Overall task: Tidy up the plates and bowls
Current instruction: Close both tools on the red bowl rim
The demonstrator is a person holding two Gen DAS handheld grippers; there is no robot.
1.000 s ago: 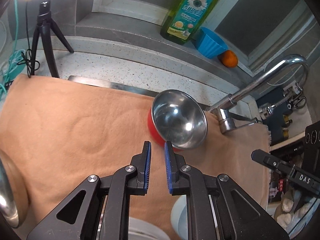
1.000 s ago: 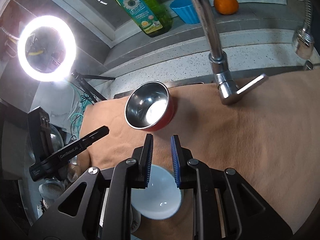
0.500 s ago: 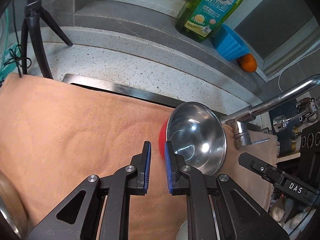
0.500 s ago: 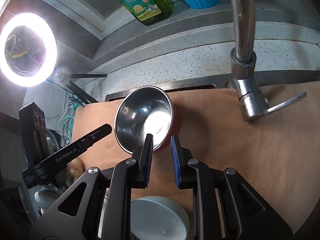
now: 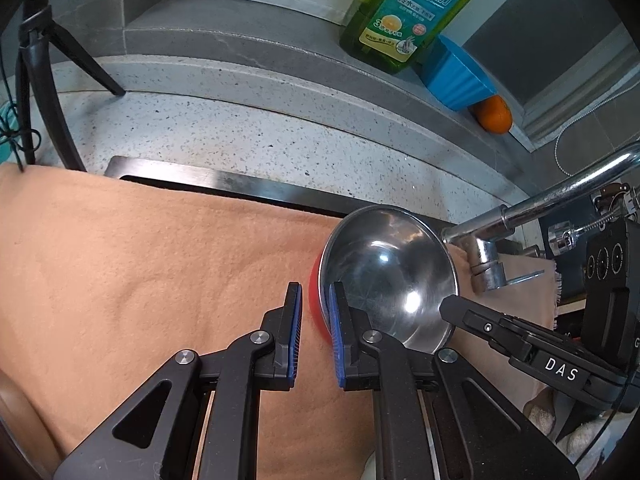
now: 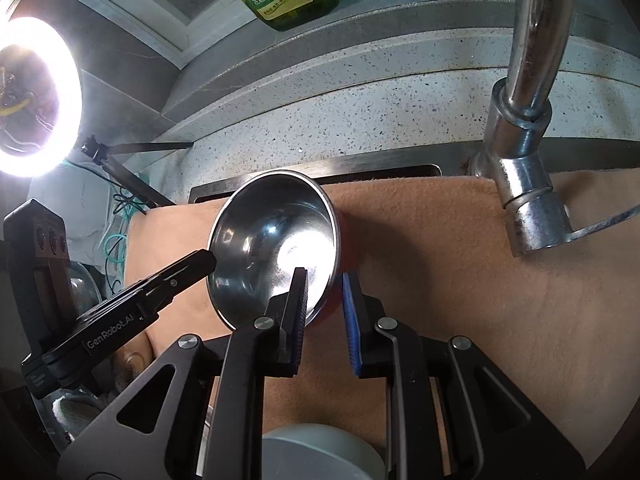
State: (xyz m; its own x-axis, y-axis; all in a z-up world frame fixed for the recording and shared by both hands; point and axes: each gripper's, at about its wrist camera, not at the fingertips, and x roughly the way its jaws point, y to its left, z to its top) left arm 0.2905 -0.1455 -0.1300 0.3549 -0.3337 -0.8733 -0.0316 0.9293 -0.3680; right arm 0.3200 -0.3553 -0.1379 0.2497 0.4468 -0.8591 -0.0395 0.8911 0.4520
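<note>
A steel bowl with a red outside (image 5: 390, 276) (image 6: 276, 240) sits on the tan cloth (image 5: 140, 272) near the faucet. My left gripper (image 5: 314, 330) is open, its jaws straddling the bowl's left rim, one finger inside and one outside. My right gripper (image 6: 324, 312) is open, its jaws straddling the bowl's right rim the same way. A pale bowl (image 6: 320, 452) lies on the cloth below my right gripper, partly hidden by it.
The chrome faucet (image 6: 524, 120) (image 5: 520, 232) stands right of the bowl. A green soap bottle (image 5: 416, 8), blue cup (image 5: 456, 76) and orange (image 5: 496, 114) sit on the back ledge. A ring light (image 6: 28, 96) and tripod (image 5: 36, 92) stand at left.
Both grippers have moved forward to the steel bowl, and their jaws now straddle its rim on opposite sides. The pale bowl has slid toward the bottom of the right view.
</note>
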